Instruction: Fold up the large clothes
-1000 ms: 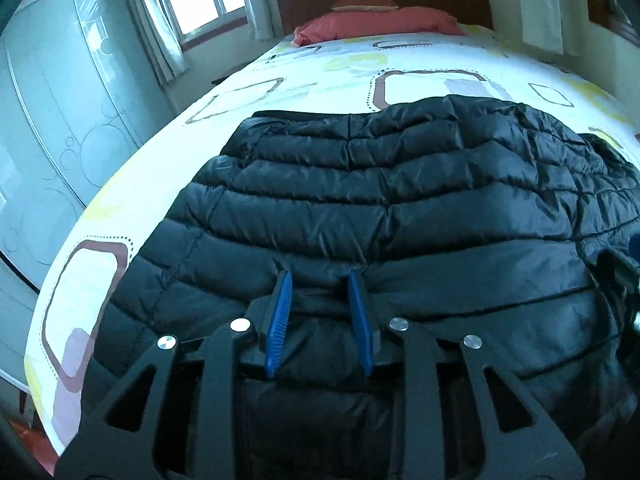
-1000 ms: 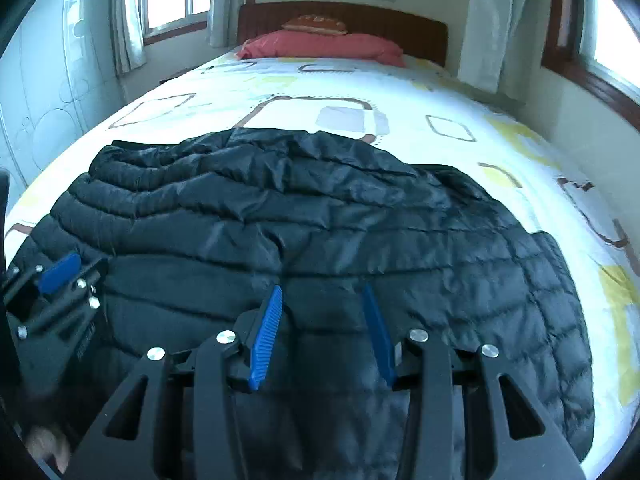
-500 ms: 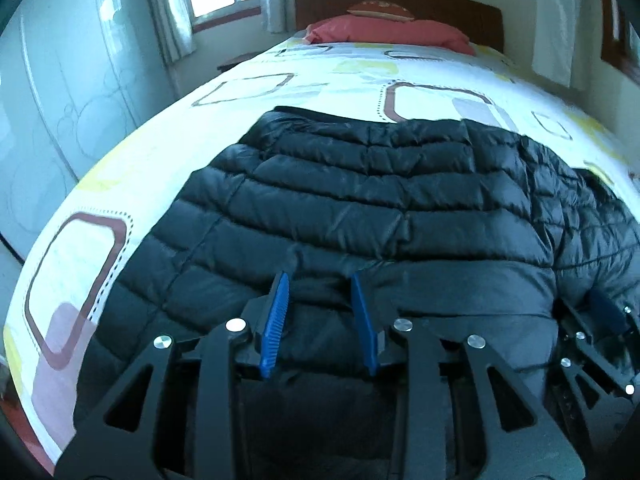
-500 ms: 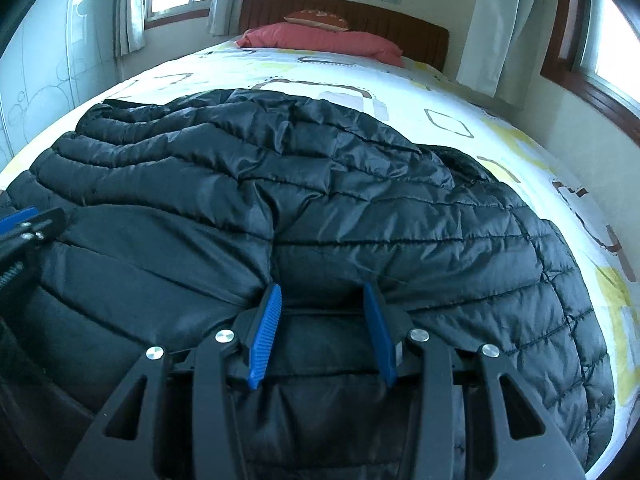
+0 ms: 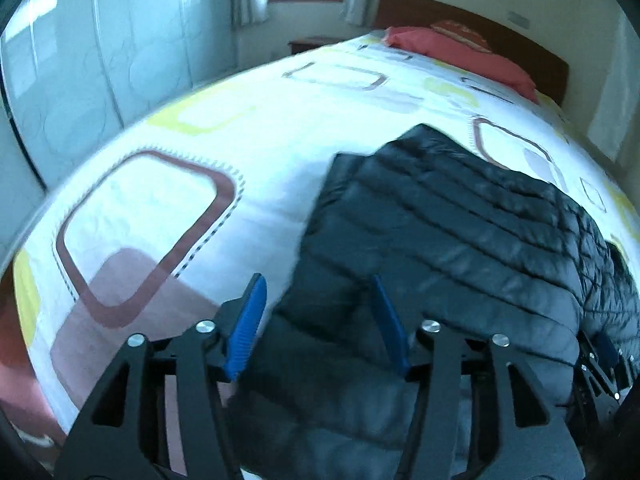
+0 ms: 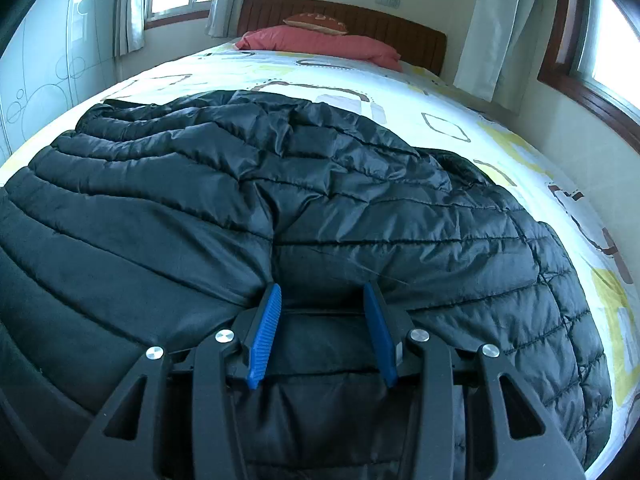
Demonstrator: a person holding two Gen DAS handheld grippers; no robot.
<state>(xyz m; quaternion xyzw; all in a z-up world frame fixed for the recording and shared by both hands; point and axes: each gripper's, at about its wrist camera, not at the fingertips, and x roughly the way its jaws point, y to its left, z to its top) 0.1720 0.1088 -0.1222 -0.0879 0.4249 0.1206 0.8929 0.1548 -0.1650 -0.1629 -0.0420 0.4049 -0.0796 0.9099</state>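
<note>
- Jacket [image 6: 304, 216]: the big black puffy coat lies spread on the bed [image 6: 500, 132], on the near half of it, with the red pillow [image 6: 320, 42] far off at the other end.
- A second ago the left gripper [image 5: 318, 322] sat over the middle of the jacket's near edge, with its jaws close together and cloth bunched between them.
- Now that gripper has slid to the jacket's left edge. White bed sheet shows on its left side, where there was only black cloth before.
- Its jaws are opening now. They stand about half way apart. Black cloth still lies between them, but the pads do not seem to press on it, so I think it has let go.
- The right gripper [image 6: 322, 328] has stayed in the same spot on the jacket's near edge. Its jaws have not changed: partly closed, with a fold of the jacket pinched between the blue pads, and creases run out from the pinch.
- The jacket looks more pulled up and wrinkled near the right gripper than it did a second ago.
- What this means, I think: one side is held fast while the left gripper looks for a new hold at the jacket's left edge. The fold is not made yet.
</note>
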